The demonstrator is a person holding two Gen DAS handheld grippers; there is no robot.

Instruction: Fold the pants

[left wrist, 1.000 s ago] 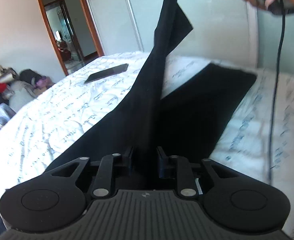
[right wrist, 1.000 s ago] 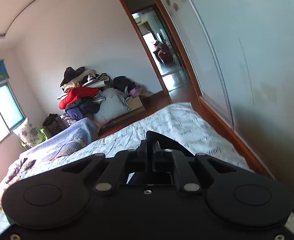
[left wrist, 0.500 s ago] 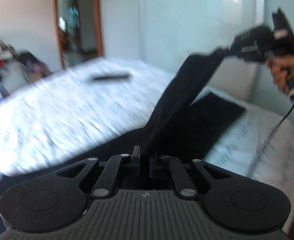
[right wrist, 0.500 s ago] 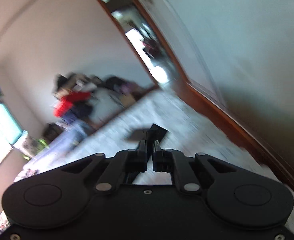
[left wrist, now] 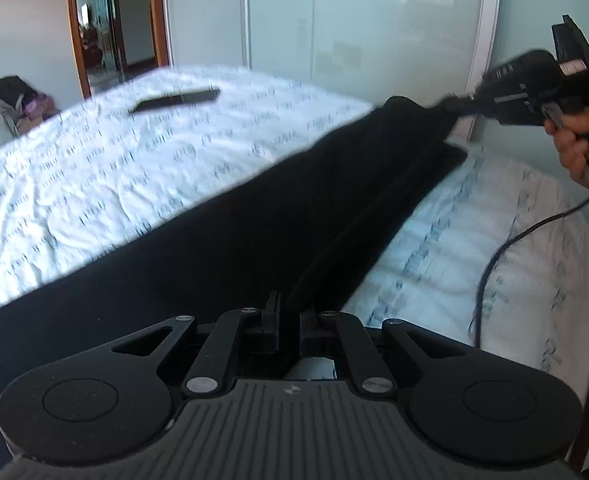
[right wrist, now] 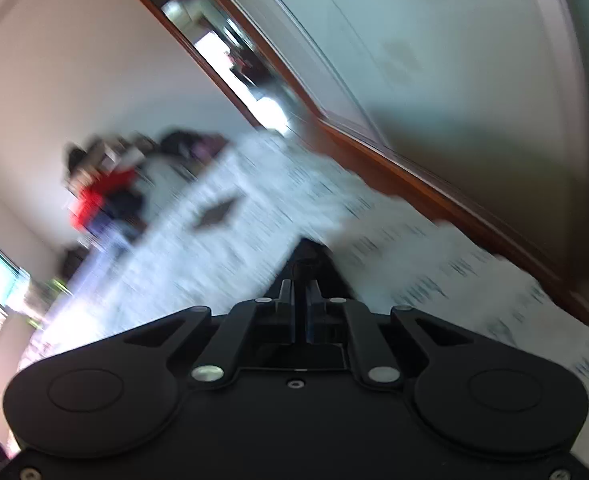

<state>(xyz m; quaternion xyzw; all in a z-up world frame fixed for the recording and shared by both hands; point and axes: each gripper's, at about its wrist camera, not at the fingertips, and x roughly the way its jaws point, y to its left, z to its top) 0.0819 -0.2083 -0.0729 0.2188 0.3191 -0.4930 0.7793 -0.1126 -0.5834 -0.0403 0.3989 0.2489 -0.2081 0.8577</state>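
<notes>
Both your claws, left claw [left wrist: 289, 312] and right claw [left wrist: 452, 105], clench the black pants [left wrist: 254, 232] over the bed [left wrist: 94, 168]. A flat dark object [left wrist: 174, 100] (blurred) lies well apart. A cable [left wrist: 494, 256] hangs beside the pants.

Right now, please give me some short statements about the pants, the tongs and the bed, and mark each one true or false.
1. The left tongs are shut on the black pants. True.
2. The right tongs are open and empty. False: they are shut on the far end of the pants.
3. A flat dark object lies on the bed, apart from the pants. True.
4. The pants hang above the floor. False: they stretch over the bed between the two tongs.
5. The bed cover is plain red. False: it is white with a bluish print.
</notes>
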